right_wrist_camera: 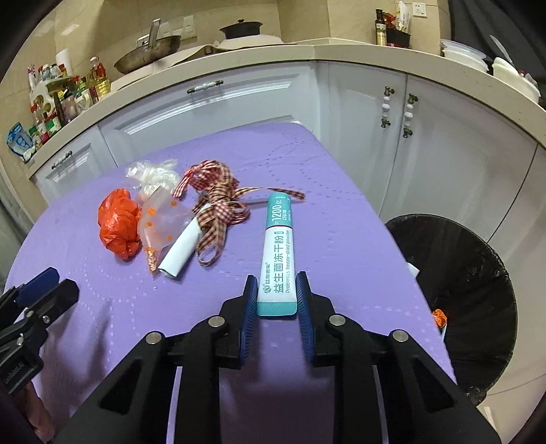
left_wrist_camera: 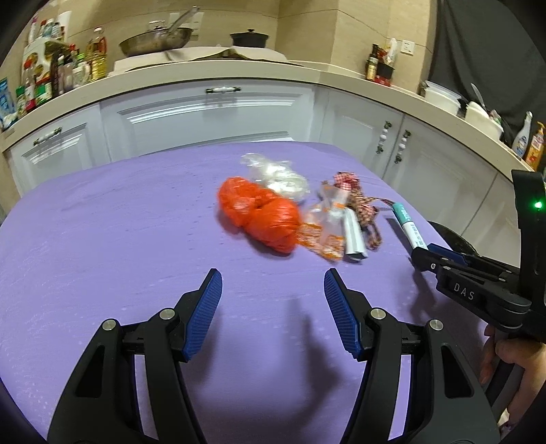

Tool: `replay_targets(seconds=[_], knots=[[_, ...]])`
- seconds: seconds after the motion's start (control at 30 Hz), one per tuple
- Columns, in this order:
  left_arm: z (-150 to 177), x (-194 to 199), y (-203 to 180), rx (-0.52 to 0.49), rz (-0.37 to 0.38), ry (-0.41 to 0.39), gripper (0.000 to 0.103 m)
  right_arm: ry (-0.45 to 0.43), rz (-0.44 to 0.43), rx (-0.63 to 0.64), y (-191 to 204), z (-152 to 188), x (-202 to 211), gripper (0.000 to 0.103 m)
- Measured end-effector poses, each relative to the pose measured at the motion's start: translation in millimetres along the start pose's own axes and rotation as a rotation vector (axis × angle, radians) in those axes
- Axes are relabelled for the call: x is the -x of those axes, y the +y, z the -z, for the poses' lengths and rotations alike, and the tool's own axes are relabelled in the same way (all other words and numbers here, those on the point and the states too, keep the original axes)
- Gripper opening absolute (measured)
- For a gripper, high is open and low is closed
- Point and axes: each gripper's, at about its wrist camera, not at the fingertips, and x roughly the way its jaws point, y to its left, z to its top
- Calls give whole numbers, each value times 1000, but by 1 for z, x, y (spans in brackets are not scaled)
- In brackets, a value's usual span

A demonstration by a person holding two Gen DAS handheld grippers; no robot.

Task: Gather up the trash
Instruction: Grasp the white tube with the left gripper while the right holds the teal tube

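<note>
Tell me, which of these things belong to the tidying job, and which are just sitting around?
Part of the job:
teal-and-white probiotic sachet
crumpled orange plastic bag
red checked ribbon
clear dotted wrapper
black-lined bin

Just lying about:
steel wok
black lidded pot
sauce bottles

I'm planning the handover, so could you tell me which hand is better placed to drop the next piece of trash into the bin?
The right. The right gripper has its pads against the teal sachet, and the black-lined bin is beside it. The left gripper is open and empty.
</note>
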Motion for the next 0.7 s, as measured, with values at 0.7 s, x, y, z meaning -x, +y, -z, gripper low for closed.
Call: replay_targets(seconds=[0.7], knots=[[-20,-42,-95,-113,2,19,51,-76,-35,-90,-74,6,24,24]])
